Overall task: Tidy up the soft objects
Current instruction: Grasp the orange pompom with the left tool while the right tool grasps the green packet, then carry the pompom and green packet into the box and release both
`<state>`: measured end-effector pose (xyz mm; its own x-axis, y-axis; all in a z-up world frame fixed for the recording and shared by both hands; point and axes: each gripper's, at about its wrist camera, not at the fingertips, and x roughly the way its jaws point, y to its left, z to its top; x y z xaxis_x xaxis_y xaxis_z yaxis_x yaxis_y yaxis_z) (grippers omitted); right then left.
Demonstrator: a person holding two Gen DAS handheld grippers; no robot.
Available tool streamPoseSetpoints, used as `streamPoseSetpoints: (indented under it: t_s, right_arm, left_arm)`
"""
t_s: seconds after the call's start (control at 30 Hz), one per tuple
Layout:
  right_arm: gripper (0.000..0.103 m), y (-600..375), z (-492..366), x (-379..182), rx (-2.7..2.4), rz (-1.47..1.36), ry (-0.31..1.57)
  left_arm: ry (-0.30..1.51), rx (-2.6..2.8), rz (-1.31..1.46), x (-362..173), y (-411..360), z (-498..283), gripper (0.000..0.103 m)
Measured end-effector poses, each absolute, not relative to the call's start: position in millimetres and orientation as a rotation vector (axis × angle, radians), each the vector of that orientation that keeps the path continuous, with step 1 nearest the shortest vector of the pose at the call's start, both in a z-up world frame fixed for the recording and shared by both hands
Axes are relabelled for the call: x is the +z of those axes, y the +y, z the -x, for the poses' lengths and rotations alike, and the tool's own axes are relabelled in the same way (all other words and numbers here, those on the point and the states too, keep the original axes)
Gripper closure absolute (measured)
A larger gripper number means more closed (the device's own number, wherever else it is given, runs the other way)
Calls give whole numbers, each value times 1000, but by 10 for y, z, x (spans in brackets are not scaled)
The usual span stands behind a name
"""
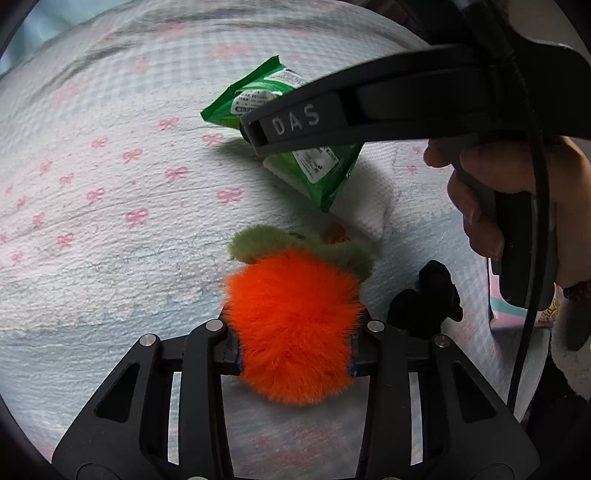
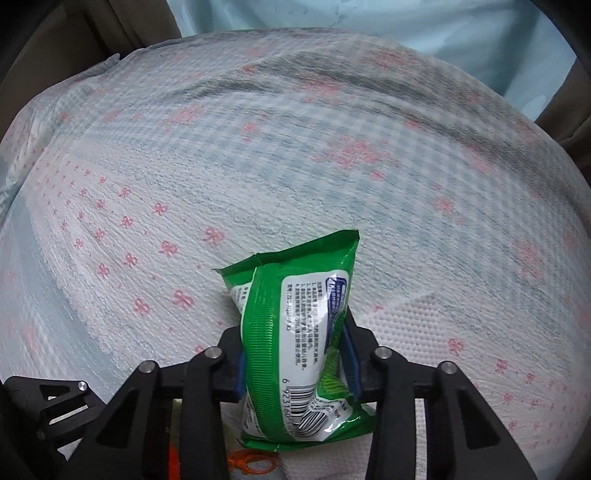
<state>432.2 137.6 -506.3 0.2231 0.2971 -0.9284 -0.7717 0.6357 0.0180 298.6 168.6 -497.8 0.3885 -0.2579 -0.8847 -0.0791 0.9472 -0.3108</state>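
In the left wrist view my left gripper is shut on a fluffy orange plush with a green fuzzy top, held just above the bedspread. My right gripper is shut on a green wet-wipe pack, upright between its blue pads. In the left wrist view that pack hangs beyond the plush, under the right gripper's black body. A white folded cloth lies beneath the pack.
The bedspread is white and pale blue with pink bows. A black soft item lies right of the plush. An orange clasp shows under the right gripper. A pastel box edge is at the right. Curtains hang behind the bed.
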Motion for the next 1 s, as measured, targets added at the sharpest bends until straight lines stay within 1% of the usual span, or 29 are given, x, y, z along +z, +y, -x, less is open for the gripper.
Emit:
streamPoseSetpoints:
  t_s: [0.23, 0.47, 0.7, 1.0]
  right_arm:
    - [68, 1124, -4258, -4685, 737, 435, 1080]
    - [68, 940, -4092, -4128, 679, 372, 1014]
    - [68, 614, -3739, -3381, 619, 313, 945]
    - [68, -34, -2951, -2284, 495, 234, 874]
  left_arm:
    - [1133, -85, 323, -4702, 1741, -2883, 71]
    - [1061, -82, 301, -4175, 1767, -2716, 71]
    - [995, -82, 287, -3473, 1712, -2537, 71]
    - [896, -117, 202, -2344, 1498, -2156, 71]
